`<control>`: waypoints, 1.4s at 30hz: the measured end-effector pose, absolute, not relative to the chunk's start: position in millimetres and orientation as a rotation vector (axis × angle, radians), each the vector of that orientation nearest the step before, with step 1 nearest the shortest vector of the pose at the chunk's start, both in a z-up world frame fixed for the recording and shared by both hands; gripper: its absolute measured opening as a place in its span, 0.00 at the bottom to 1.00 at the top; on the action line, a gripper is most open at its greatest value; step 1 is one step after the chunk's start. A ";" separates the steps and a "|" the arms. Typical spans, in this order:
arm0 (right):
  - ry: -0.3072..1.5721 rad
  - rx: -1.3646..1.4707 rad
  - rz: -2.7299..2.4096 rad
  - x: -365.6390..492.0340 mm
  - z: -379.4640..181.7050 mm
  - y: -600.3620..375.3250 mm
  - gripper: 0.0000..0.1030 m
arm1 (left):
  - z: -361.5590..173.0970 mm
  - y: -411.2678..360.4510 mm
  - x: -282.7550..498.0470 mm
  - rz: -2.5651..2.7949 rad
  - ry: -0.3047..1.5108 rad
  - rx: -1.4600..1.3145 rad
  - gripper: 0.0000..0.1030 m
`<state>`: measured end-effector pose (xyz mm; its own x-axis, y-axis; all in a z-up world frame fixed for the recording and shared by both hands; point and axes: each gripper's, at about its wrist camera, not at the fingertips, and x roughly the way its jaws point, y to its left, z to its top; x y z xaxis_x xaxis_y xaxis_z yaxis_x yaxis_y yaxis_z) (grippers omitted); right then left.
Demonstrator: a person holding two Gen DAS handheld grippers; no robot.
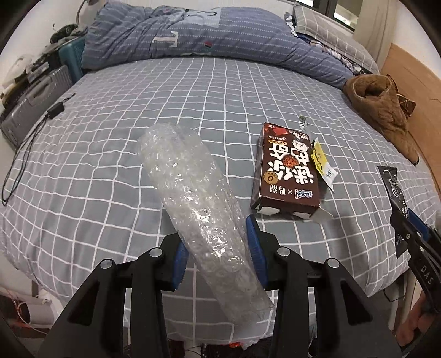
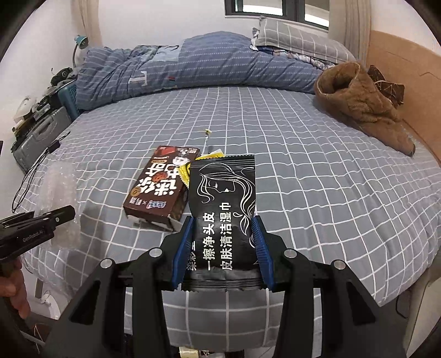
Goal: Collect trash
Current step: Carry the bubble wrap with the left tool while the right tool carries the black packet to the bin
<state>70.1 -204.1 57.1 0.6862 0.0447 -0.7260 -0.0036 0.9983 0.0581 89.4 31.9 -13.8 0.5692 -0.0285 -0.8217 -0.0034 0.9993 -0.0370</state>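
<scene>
— Bubble wrap (image 1: pixel 193 198) clamped in left gripper (image 1: pixel 217 247), light, squashy; black wipes packet (image 2: pixel 224 217) pinched in right gripper (image 2: pixel 223 247), slick, limp.

— Brown box (image 1: pixel 286 170) lying beyond both fingertips; stiff, light, best taken by an edge.

Checked bed (image 1: pixel 193 91), window (image 2: pixel 275 8) behind

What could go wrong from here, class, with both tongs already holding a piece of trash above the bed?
1. The bubble wrap is long and soft; the left tongs pinch only its lower part, so it may sag or slip out.
2. The black wet-wipe packet is slick film held edge to edge by the right tongs; it could buckle and drop.
3. With both tongs full, the brown box and yellow wrapper on the bed may be left behind.
</scene>
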 end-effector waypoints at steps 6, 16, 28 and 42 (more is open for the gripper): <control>0.813 0.047 0.036 52.8 59.8 -196.4 0.40 | -10.3 30.1 69.9 -0.024 0.961 -0.034 0.37; 0.821 0.046 0.052 20.8 57.2 -185.0 0.40 | -13.9 28.7 33.8 -0.031 0.971 -0.035 0.37; 0.834 0.025 0.072 -15.5 51.5 -175.3 0.40 | -21.4 30.0 -3.2 -0.031 0.979 -0.036 0.37; 0.863 0.008 0.099 -57.8 35.9 -157.9 0.40 | -44.1 31.5 -50.2 -0.037 1.000 -0.039 0.37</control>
<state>-57.8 -157.9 35.9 0.6455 0.0904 -0.7584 -0.0839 0.9954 0.0472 -50.2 31.5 -44.1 0.5394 -0.0487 -0.8406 0.0129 0.9987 -0.0496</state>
